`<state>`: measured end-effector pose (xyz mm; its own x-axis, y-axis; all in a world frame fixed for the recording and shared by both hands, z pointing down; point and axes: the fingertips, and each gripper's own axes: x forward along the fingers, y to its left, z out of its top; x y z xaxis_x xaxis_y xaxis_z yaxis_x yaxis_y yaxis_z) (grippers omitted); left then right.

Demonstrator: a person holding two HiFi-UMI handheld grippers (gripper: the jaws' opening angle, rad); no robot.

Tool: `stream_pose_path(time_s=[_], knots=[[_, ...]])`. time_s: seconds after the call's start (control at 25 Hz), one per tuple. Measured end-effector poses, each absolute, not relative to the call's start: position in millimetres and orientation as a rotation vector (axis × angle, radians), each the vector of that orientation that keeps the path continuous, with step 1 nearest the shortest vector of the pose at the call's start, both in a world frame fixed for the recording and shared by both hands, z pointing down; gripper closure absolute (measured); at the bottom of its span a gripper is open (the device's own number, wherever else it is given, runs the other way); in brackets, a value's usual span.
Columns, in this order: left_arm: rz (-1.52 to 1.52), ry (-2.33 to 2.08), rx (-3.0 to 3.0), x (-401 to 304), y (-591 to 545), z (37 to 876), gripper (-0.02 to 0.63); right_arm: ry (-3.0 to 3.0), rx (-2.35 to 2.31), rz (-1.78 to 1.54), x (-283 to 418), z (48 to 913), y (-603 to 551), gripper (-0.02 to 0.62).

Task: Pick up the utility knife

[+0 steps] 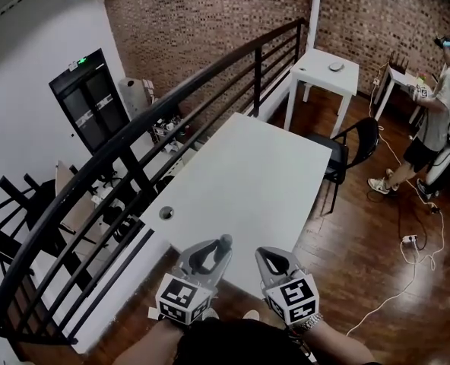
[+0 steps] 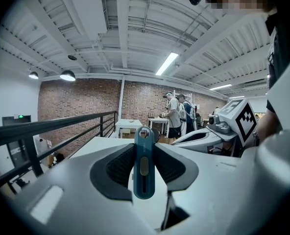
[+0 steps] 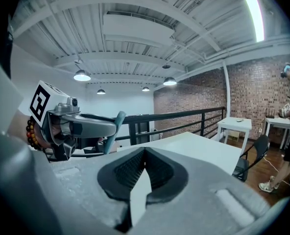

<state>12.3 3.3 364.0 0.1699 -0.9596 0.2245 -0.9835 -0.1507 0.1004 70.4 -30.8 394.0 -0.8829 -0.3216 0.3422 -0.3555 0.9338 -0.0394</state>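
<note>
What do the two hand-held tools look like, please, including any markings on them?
Both the left tool and the right tool have pale grey plastic bodies with dark ribbed pads inside the jaws. Each carries a white cube printed with black square markers. A brown beaded bracelet shows at the left wrist.

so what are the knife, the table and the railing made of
The utility knife looks like matte teal plastic: moulded body with a slider slot. The table has a smooth white top, probably laminate or painted board. The railing is likely black-painted metal: thin straight bars.
</note>
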Motion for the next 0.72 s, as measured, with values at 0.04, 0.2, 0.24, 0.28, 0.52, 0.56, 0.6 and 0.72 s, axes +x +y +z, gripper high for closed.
stream_pose_path(time_s=[0.04,0.2,0.24,0.28,0.52,0.56,0.6,0.72], knots=[[0.153,-1.88,2.222,11.1,3.7,364.1,0.466,-2.757,0.503,0.139,69.1,392.6,-30.7,0.603],[0.135,-1.877,2.235,1.0,5.7,359.0,0.466,-2.761,0.523,0.109,61.0,384.1,-27.3,0.603],[0.132,-1.871,2.239,-1.9,6.3,358.9,0.466,-2.759,0.529,0.107,58.4,383.5,-26.2,0.603],[0.131,-1.861,2.242,-3.9,7.4,359.6,0.466,-2.756,0.536,0.109,56.2,383.9,-25.1,0.603],[0.127,-1.826,2.265,-17.9,15.1,359.3,0.466,-2.749,0.563,0.103,39.9,381.2,-15.6,0.604],[0.127,-1.822,2.266,-20.5,16.8,360.1,0.466,-2.748,0.566,0.102,37.3,381.1,-13.7,0.603],[0.127,-1.818,2.267,-23.0,18.5,360.6,0.466,-2.746,0.57,0.1,34.8,381.1,-12.0,0.603],[0.123,-1.808,2.272,-30.2,22.6,360.7,0.466,-2.74,0.582,0.097,27.9,381.1,-8.9,0.603]])
